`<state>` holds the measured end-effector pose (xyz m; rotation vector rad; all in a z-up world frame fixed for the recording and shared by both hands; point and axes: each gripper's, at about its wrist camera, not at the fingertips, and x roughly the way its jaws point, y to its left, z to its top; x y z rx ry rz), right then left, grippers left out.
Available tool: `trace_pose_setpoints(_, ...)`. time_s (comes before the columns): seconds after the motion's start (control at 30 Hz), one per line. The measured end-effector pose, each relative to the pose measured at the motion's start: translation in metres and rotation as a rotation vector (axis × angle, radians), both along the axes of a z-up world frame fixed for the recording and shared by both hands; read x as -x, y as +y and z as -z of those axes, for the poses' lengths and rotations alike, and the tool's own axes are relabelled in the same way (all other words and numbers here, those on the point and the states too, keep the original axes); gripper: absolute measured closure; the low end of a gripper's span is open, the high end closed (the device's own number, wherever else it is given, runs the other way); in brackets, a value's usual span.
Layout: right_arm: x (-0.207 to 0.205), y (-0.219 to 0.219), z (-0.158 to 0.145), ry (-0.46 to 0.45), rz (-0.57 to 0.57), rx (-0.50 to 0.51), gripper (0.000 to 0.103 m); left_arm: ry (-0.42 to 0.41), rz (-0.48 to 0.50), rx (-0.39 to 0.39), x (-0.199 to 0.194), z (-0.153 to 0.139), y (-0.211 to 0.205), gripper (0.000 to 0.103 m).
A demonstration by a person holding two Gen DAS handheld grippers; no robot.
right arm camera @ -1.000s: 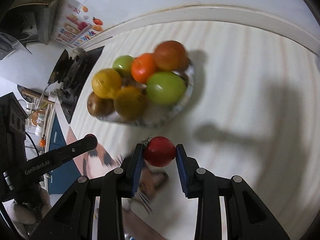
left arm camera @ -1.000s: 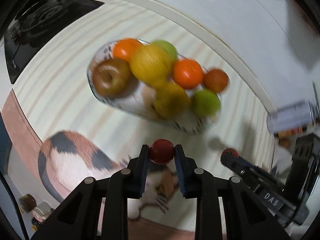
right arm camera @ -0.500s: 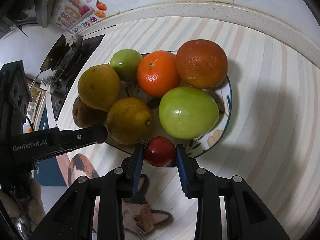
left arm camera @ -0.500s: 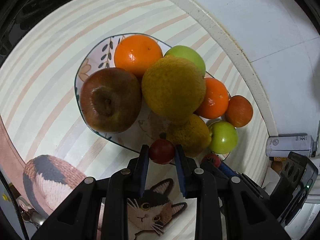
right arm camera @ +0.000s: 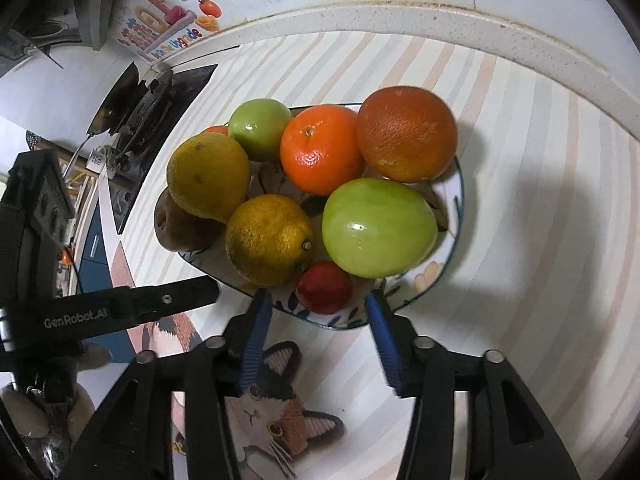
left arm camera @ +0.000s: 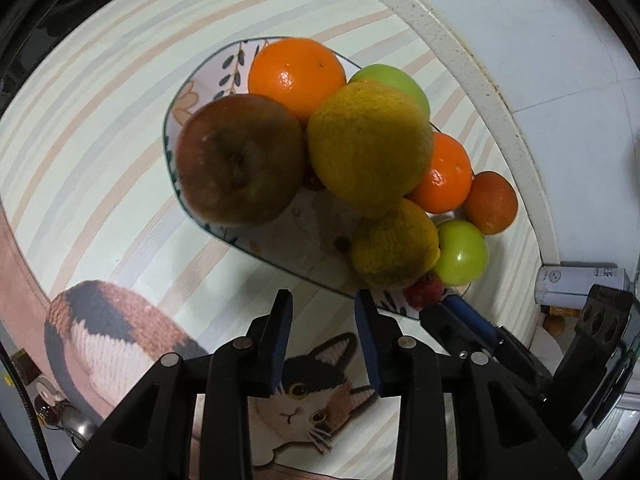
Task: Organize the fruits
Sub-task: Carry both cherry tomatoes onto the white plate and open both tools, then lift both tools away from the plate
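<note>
A patterned plate (left arm camera: 208, 76) (right arm camera: 456, 184) holds a brown apple (left arm camera: 240, 160), oranges (left arm camera: 296, 72), two yellow lemons (left arm camera: 368, 148), green fruits (right arm camera: 378, 226) and a dark orange (right arm camera: 406, 134). My right gripper (right arm camera: 316, 312) is open, its jaws either side of a small red tomato (right arm camera: 324, 286) lying at the plate's near rim. That tomato shows in the left wrist view (left arm camera: 424, 292) beside the right gripper's fingers (left arm camera: 466, 316). My left gripper (left arm camera: 322, 304) is open and empty at the plate's near edge. A bit of red shows between the apple and lemon (left arm camera: 314, 182).
The plate stands on a striped mat with a cat picture (left arm camera: 304, 400) (right arm camera: 264, 412). A white counter rim (right arm camera: 400, 24) curves behind it. A stove (right arm camera: 140, 104) is at the far left. A can (left arm camera: 576, 284) lies at the right.
Both grippers have opened and let go of their red tomatoes. The right one's tomato now lies on the plate's rim. The left gripper is now empty.
</note>
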<state>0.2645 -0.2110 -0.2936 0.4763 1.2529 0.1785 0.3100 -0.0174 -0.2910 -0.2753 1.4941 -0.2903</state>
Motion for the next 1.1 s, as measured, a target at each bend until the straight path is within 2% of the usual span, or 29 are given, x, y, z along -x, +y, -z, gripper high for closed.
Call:
trace_pose_setpoints(0.1, 0.010, -0.006, -0.009, 0.001, 0.005, 0.018, 0.029, -0.065, 0.017, -0.055, 0.013, -0.015, 0.002, 0.057)
trace_pose_setpoints(0.17, 0.017, -0.011, -0.016, 0.016, 0.016, 0.051, 0.018, -0.121, 0.026, -0.114, 0.025, -0.028, 0.005, 0.037)
trace_pose_setpoints(0.2, 0.021, -0.013, -0.019, 0.020, 0.023, 0.067, 0.014, -0.142, 0.031, -0.144, 0.029, -0.033, 0.005, 0.032)
trace_pose_setpoints(0.27, 0.031, -0.018, -0.027, 0.018, 0.032, 0.109, 0.013, -0.177, 0.041, -0.199, 0.040, -0.042, 0.006, 0.018)
trace_pose_setpoints(0.4, 0.048, -0.025, -0.049, -0.008, 0.034, 0.210, 0.007, -0.232, 0.019, -0.261, 0.056, -0.059, 0.011, 0.007)
trace_pose_setpoints(0.53, 0.065, -0.031, -0.076, -0.050, 0.041, 0.270, 0.005, -0.308, 0.004, -0.331, 0.075, -0.081, 0.011, 0.005)
trace_pose_setpoints(0.67, 0.082, -0.037, -0.103, -0.082, 0.037, 0.282, 0.005, -0.336, -0.036, -0.329, 0.093, -0.099, 0.013, 0.005)
trace_pose_setpoints(0.8, 0.101, -0.035, -0.128, -0.107, 0.017, 0.291, 0.005, -0.399, -0.066, -0.333, 0.121, -0.128, 0.012, 0.005)
trace_pose_setpoints(1.1, 0.178, -0.023, -0.211, -0.229, 0.004, 0.337, 0.005, -0.531, -0.071, -0.333, 0.198, -0.198, 0.017, 0.005)
